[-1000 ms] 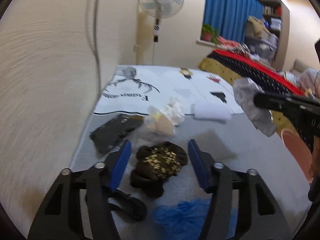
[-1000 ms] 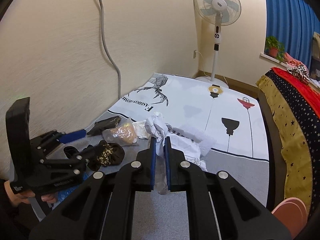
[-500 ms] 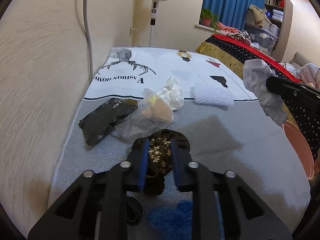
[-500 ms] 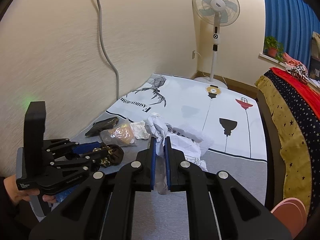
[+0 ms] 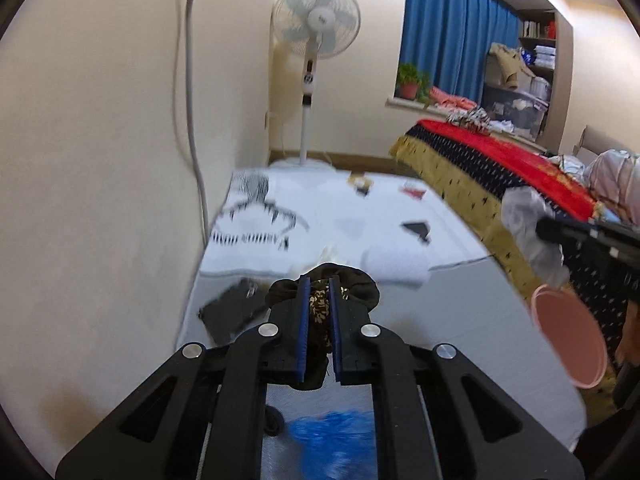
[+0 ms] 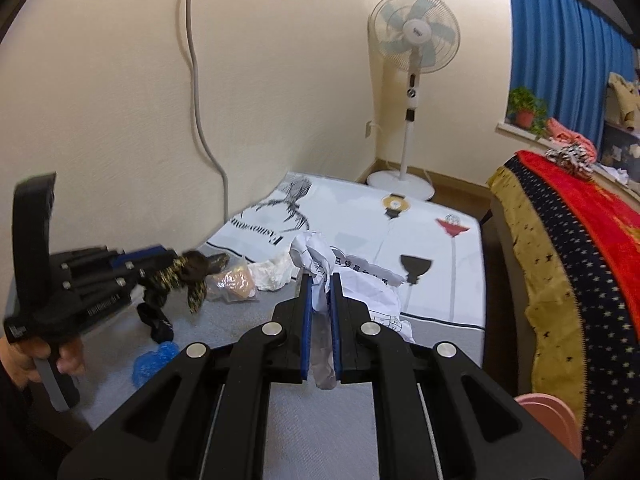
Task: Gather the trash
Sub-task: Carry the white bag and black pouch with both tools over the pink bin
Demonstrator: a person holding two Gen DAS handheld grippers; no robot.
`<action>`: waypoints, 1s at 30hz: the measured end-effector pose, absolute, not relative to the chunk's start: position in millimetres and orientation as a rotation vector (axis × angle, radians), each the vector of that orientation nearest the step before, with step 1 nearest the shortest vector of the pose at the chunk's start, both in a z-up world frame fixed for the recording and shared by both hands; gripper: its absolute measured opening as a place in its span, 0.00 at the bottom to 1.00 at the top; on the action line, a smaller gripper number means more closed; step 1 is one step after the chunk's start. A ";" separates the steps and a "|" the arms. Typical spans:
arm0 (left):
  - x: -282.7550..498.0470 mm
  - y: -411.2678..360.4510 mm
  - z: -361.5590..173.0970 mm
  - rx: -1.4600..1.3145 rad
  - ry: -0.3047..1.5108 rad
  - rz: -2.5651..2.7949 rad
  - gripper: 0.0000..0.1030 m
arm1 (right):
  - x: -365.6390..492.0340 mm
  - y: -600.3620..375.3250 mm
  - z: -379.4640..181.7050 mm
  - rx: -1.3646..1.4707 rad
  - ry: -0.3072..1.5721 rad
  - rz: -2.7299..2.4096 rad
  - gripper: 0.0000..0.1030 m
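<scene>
Both grippers clamped on trash above the grey mat.

The left gripper is clenched on a dark scrap with gold print, held off the grey mat; the right wrist view shows the scrap dangling clear of the surface. The right gripper grips a crumpled white paper. On the mat lie a black wrapper, a clear plastic bag, a white wad and something blue, possibly netting. A pink bin stands beside the bed.

Black wrapper with gold flecks, pink bin, blue curtain.
</scene>
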State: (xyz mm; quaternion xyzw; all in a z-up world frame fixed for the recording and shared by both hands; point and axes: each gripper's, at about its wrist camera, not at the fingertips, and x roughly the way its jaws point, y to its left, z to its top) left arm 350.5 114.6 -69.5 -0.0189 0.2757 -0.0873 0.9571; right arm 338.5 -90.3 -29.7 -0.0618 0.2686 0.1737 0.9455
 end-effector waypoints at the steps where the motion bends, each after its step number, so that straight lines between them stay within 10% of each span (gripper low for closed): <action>1: 346.0 109.5 -58.3 -0.038 0.553 -0.181 0.09 | 329.4 -95.4 -22.0 -0.123 0.537 0.347 0.08; 30: 177.3 -63.6 36.2 0.081 0.536 -0.455 0.09 | 111.1 -239.3 43.5 0.059 0.484 0.168 0.08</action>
